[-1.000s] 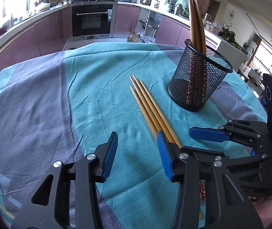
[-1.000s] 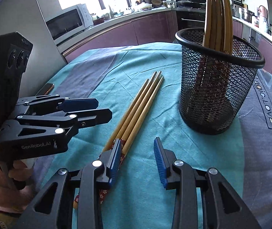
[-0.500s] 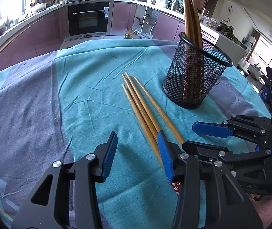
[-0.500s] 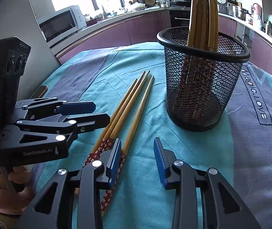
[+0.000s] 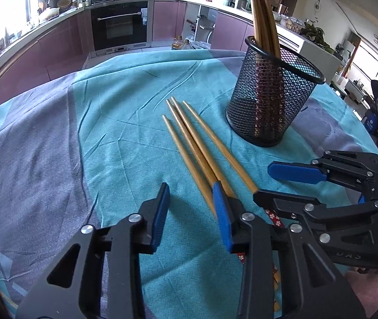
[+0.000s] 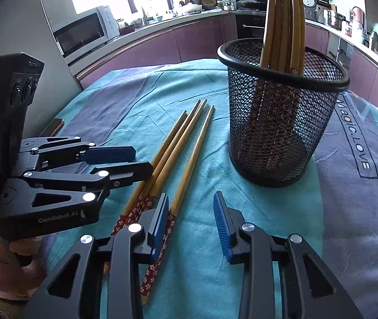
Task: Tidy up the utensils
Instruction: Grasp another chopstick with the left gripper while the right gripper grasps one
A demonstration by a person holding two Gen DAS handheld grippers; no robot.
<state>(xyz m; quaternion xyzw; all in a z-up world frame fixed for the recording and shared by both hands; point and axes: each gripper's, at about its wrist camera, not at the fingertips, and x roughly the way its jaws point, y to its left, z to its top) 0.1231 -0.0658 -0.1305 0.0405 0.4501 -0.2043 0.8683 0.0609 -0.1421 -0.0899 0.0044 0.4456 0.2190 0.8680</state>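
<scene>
Several wooden chopsticks [image 5: 196, 143] [image 6: 178, 143] with red flowered ends lie side by side on the teal and grey tablecloth [image 5: 125, 111]. A black mesh holder [image 5: 274, 98] [image 6: 281, 122] stands behind them, upright, with several chopsticks inside. My left gripper [image 5: 191, 215] is open and empty, its right finger over the near part of the loose chopsticks. My right gripper [image 6: 191, 223] is open and empty, its left finger over their flowered ends. Each gripper shows in the other's view: the right one [image 5: 281, 183] and the left one [image 6: 125, 162], both open.
The table edge curves round at the back. Beyond it stand purple kitchen cabinets, an oven [image 5: 121, 24] and a microwave [image 6: 82, 32]. A flat dark object [image 6: 52, 127] lies near the table's left edge.
Both grippers have pulled back a little from the holder. One chopstick has splayed out to the right of the bundle. Both grippers stay open.
</scene>
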